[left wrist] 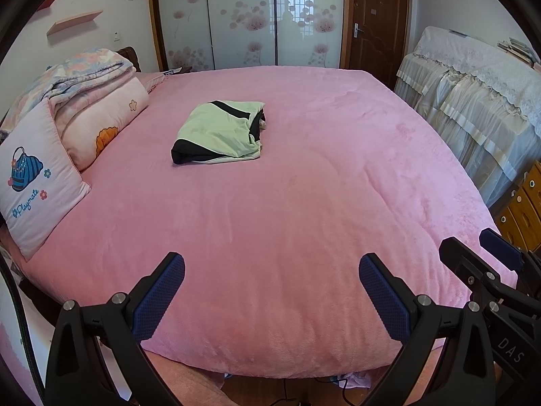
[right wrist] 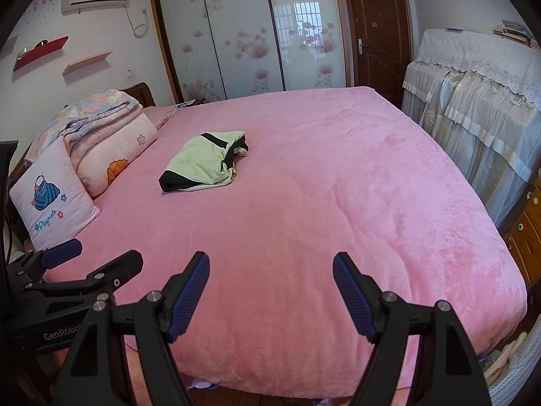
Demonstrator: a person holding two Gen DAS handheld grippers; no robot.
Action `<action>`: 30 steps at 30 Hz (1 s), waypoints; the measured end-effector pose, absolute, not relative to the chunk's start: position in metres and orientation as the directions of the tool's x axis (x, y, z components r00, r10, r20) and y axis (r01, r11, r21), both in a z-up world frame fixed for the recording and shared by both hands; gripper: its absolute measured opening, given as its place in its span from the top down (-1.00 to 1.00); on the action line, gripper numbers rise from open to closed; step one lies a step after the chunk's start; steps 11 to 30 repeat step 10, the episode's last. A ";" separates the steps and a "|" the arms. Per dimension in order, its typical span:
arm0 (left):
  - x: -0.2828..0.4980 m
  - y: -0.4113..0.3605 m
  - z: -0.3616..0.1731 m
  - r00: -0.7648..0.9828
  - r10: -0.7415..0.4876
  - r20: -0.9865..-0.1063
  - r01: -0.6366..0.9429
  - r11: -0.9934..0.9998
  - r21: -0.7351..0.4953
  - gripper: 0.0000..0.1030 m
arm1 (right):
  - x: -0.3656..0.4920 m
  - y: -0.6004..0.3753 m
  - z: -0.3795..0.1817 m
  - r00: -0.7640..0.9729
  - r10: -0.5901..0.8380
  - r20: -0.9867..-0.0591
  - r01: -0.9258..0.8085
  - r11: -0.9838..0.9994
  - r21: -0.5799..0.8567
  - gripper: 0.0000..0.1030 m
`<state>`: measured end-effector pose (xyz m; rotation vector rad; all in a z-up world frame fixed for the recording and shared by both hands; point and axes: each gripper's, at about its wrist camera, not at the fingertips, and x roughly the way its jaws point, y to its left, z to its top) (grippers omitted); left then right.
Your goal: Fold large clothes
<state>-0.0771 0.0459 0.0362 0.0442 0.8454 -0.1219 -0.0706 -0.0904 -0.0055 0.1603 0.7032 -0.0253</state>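
Observation:
A pale green and black garment point(left wrist: 220, 132) lies folded into a compact bundle on the pink bed point(left wrist: 287, 220), toward the far left of the middle. It also shows in the right wrist view point(right wrist: 206, 162). My left gripper point(left wrist: 271, 272) is open and empty, held over the near edge of the bed, well short of the garment. My right gripper point(right wrist: 271, 269) is open and empty, also over the near edge. The right gripper shows at the right of the left wrist view point(left wrist: 480, 253), and the left gripper at the left of the right wrist view point(right wrist: 88, 257).
A white pillow point(left wrist: 33, 182) and folded quilts point(left wrist: 91, 101) lie at the bed's left side. A lace-covered piece of furniture point(left wrist: 473, 101) stands along the right, with wooden drawers point(left wrist: 524, 209) nearer. Wardrobe doors point(left wrist: 243, 17) and a brown door point(left wrist: 375, 17) are behind the bed.

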 end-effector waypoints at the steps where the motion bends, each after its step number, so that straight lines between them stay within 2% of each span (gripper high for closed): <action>1: -0.077 0.046 0.036 0.658 -0.088 -0.748 0.125 0.992 -0.007 -0.99 | -0.071 -0.091 -0.006 0.763 0.031 -0.646 0.077 0.987 0.138 -0.47; 30: -0.071 0.048 0.035 0.644 -0.092 -0.759 0.131 0.991 -0.009 -0.99 | -0.071 -0.091 -0.012 0.758 0.032 -0.652 0.079 0.987 0.141 -0.47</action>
